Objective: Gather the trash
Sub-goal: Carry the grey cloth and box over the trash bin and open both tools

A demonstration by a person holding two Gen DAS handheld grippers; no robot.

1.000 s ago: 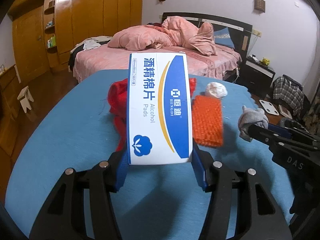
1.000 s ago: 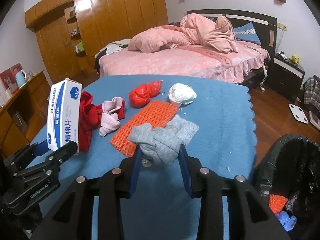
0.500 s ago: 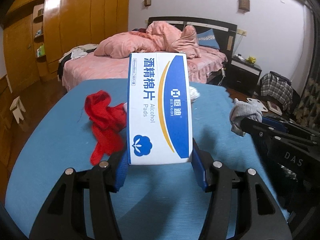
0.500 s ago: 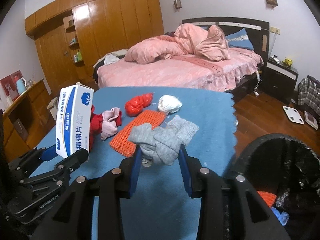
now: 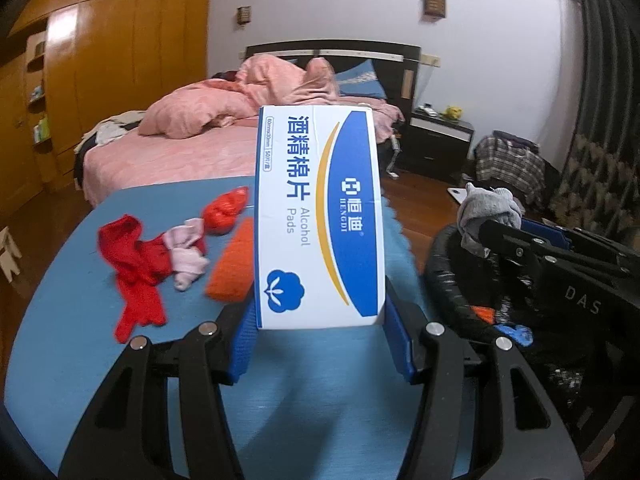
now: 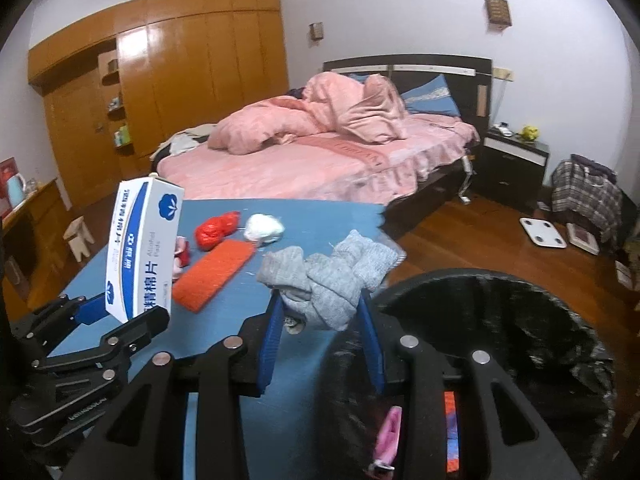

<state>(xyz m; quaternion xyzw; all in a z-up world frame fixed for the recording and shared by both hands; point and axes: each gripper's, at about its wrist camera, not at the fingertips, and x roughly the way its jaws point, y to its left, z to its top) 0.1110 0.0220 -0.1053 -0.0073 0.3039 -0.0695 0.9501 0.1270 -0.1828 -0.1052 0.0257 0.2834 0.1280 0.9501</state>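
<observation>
My left gripper (image 5: 320,320) is shut on a white and blue alcohol pads box (image 5: 318,220), held upright above the blue table (image 5: 100,360); the box also shows in the right wrist view (image 6: 140,248). My right gripper (image 6: 320,312) is shut on a grey sock (image 6: 328,276), held at the table's right edge beside the rim of a black trash bin (image 6: 500,320). The bin (image 5: 452,280) holds several pieces of trash. The grey sock also shows in the left wrist view (image 5: 488,212).
On the table lie a red cloth (image 5: 136,264), a pink sock (image 5: 186,256), an orange net pad (image 6: 214,272), a red plastic bag (image 6: 216,230) and a white wad (image 6: 264,228). A pink bed (image 6: 320,160) stands behind. A nightstand (image 6: 516,160) and wooden floor are at the right.
Both grippers have moved right and back with their loads. The trash bin has come much closer and now fills the right of both views.
</observation>
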